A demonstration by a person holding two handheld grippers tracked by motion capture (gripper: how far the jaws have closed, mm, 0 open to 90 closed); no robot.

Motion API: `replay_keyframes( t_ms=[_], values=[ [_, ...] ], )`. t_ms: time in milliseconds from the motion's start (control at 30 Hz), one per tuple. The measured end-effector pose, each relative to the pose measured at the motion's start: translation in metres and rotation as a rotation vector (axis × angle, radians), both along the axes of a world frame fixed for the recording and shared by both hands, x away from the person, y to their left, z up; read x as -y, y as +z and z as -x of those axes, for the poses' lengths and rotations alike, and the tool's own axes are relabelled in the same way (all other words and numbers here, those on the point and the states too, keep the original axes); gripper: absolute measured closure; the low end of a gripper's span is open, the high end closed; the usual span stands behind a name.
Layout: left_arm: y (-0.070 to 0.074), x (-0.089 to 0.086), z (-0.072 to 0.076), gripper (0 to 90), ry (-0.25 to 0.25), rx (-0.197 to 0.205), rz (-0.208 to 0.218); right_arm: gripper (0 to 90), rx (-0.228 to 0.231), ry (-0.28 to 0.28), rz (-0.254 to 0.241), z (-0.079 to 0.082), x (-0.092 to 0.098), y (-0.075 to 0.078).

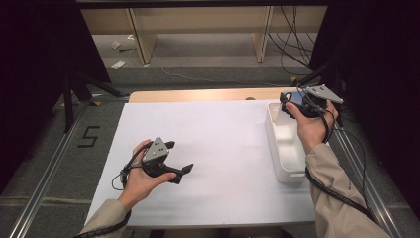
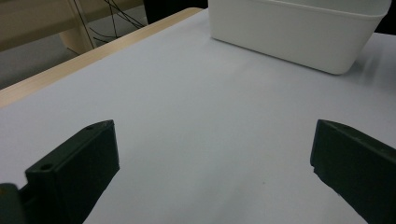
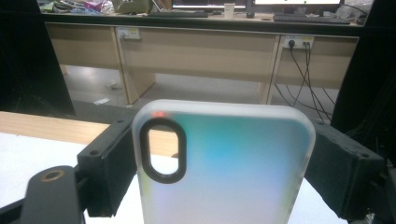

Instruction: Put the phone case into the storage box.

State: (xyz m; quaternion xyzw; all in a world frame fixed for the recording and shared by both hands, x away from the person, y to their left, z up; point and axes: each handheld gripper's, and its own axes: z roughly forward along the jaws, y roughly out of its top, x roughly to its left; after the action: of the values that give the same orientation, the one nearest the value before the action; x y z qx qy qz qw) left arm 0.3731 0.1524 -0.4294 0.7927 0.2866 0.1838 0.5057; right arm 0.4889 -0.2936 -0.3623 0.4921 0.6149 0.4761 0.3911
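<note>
Phone case (image 3: 224, 168), frosted and translucent with an oval camera cutout, gripped across its width by the right claw (image 1: 297, 105), jaws spread wide and pressing on both long edges. Held above the far end of the white bin (image 1: 286, 171) at the right side of the surface (image 1: 223, 148). Left claw (image 1: 178, 158) resting low over the near left of the white sheet, jaws wide apart with nothing between them.

Likely step: setting the case down into the bin. Best done by lowering straight down between the bin walls, keeping the case level so no corner catches the rim. Worth holding the squeeze steady until the case sits near the bin floor, then spreading the jaws only slightly to let go. Smooth plastic edges probably slippery, so no tilting or sudden wrist turns. Left claw best kept well clear.
</note>
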Motion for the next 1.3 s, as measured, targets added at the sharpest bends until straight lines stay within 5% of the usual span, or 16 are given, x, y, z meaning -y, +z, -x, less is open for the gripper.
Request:
replay_keyframes(
  t_ms=[1300],
  values=[
    [0.000, 0.000, 0.000, 0.3, -0.004, 0.000, 0.002, 17.9, -0.046, -0.021, 0.017, -0.017, -0.003, -0.005]
  ],
)
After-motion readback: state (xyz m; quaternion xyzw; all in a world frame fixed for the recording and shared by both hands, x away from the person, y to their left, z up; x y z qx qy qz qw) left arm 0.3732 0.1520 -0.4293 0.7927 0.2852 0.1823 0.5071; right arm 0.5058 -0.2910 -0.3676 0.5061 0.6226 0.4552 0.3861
